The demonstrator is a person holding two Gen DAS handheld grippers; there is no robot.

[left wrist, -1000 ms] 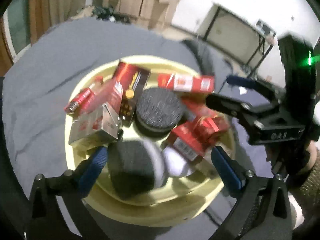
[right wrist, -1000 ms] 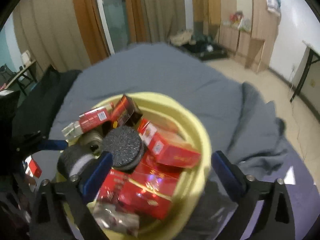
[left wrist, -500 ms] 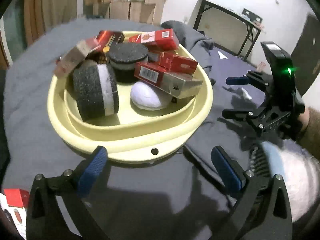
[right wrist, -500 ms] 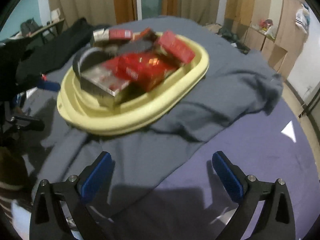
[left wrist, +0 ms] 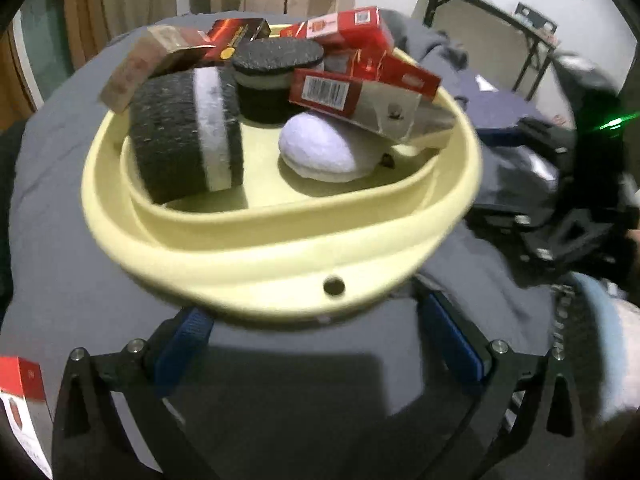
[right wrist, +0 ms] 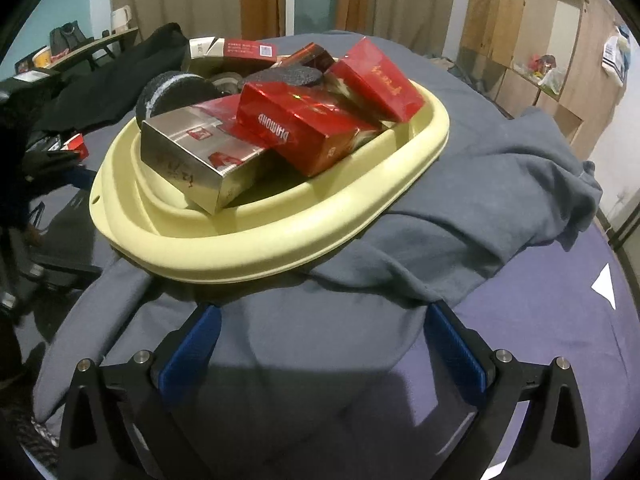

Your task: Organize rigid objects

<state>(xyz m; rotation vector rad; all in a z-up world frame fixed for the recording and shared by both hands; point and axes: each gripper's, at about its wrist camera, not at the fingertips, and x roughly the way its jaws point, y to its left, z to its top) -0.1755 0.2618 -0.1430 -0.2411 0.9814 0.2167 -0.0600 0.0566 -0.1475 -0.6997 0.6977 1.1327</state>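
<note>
Both empty and spread wide: left hand-held gripper (left wrist: 316, 344) and right hand-held gripper (right wrist: 320, 344), each low in front of the yellow basin (right wrist: 280, 236). Basin on the bed, partly on a bunched grey sweatshirt (right wrist: 500, 208), so maybe a bit wobbly. Piled high inside: red cigarette packs (right wrist: 296, 128), a silver carton (right wrist: 192, 152) poking over the rim, two black-and-white sponge rounds (left wrist: 188, 140), a white oval lump (left wrist: 324, 148). One more red-and-white pack (left wrist: 20, 408) out on the bed, near the left edge. Easy to go wrong: a bump on the rim, a tipped basin, top boxes sliding out. Also a pinch of cloth instead of a box.
</note>
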